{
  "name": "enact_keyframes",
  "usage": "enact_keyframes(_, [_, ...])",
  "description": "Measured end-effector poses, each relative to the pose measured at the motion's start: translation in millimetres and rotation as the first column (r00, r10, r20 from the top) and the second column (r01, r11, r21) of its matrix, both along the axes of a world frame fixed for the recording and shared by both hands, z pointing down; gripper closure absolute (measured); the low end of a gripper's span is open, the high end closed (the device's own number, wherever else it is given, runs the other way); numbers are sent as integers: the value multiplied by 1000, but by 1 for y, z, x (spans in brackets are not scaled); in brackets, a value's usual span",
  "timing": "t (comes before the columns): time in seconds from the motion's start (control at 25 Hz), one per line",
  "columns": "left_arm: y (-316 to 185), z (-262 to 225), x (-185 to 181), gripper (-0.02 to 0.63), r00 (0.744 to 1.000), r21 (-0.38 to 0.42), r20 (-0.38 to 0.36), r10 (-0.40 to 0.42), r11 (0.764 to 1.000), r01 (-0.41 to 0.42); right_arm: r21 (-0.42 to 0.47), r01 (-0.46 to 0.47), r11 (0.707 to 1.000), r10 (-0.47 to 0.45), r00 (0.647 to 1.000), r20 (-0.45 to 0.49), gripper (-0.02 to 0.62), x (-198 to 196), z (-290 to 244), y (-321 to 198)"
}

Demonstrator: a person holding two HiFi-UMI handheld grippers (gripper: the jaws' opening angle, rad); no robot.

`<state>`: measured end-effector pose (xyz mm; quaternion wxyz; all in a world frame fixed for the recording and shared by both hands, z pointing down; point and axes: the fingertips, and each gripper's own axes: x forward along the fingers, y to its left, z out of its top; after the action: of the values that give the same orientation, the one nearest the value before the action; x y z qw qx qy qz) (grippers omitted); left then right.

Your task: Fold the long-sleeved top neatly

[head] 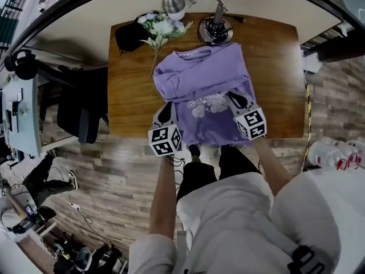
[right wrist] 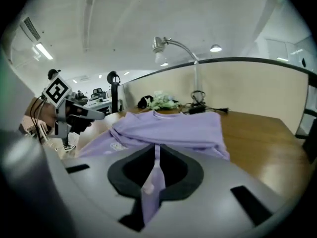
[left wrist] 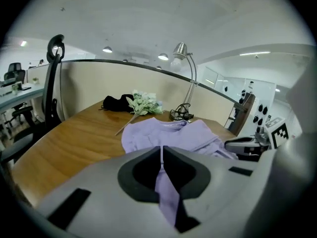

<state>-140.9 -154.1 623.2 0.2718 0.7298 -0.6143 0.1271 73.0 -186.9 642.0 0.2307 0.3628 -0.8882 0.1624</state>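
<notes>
We judged the long-sleeved top (head: 208, 79) light, soft and limp, best pinched at its hem corners. It lay on the surface (head: 128, 96), collar toward the lamp (head: 214, 24), hem farthest from it. Our left tool (head: 167, 112) and right tool (head: 236, 100) were each clamped on lilac cloth at that hem.

Left gripper (left wrist: 162, 148), right gripper (right wrist: 157, 147) grey with square-marker cubes, white top (head: 228, 210) (possibly hooded)

Near hem of the purple top (left wrist: 168, 133) vanishes under the left gripper (left wrist: 162, 151); far ahead, a dark bundle (left wrist: 117, 103) is too small to identify.
</notes>
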Motion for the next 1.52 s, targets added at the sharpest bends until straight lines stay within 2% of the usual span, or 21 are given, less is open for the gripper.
enact_keyframes(0.08, [20, 10, 12, 572, 999, -18, 0, -36, 999, 36, -26, -10, 1000, 9, 1000, -30, 561, 38, 9, 11])
enact_keyframes(0.16, [41, 24, 25, 572, 998, -41, 1, -69, 997, 69, -59, 23, 998, -27, 998, -58, 571, 58, 23, 27])
enact_keyframes(0.28, [69, 54, 43, 572, 997, -113, 24, -77, 990, 80, -80, 120, 990, -129, 984, -126, 571, 71, 45, 49])
enact_keyframes(0.4, [95, 72, 47, 572, 994, -156, 66, -88, 983, 97, -62, 176, 982, -183, 976, -120, 565, 71, 41, 55])
enact_keyframes(0.56, [139, 65, 38, 572, 987, -122, 65, -147, 981, 154, -43, 143, 989, -145, 988, -49, 565, 86, 12, 64])
enact_keyframes(0.68, [166, 71, 31, 571, 988, -121, 47, -145, 981, 149, -50, 85, 995, -86, 996, -21, 566, 113, 5, 82])
enact_keyframes(0.76, [184, 81, 29, 561, 994, -118, 32, -104, 987, 107, -36, 39, 999, -40, 999, -24, 584, 136, 2, 99])
enact_keyframes(0.84, [203, 97, 24, 472, 999, -142, 13, -50, 989, 51, -32, 12, 999, -13, 1000, -24, 589, 154, -2, 123])
enact_keyframes(1.0, [222, 124, 25, 410, 996, -165, -48, 78, 983, -85, -147, -14, 989, 17, 1000, 21, 589, 166, 17, 179])
enact_keyframes(1.12, [222, 143, 40, 388, 976, -166, -88, 198, 964, -210, -244, -92, 965, 106, 993, 44, 568, 171, 40, 206])
enact_keyframes(1.24, [215, 165, 48, 379, 958, -189, -67, 279, 939, -286, -313, -211, 926, 235, 971, 43, 535, 174, 60, 213])
enact_keyframes(1.36, [207, 181, 59, 371, 939, -193, -72, 335, 920, -343, -362, -239, 901, 295, 950, 107, 456, 165, 67, 214])
enact_keyframes(1.52, [200, 203, 85, 360, 904, -182, -89, 418, 886, -427, -423, -179, 888, 297, 926, 233, 313, 150, 63, 213])
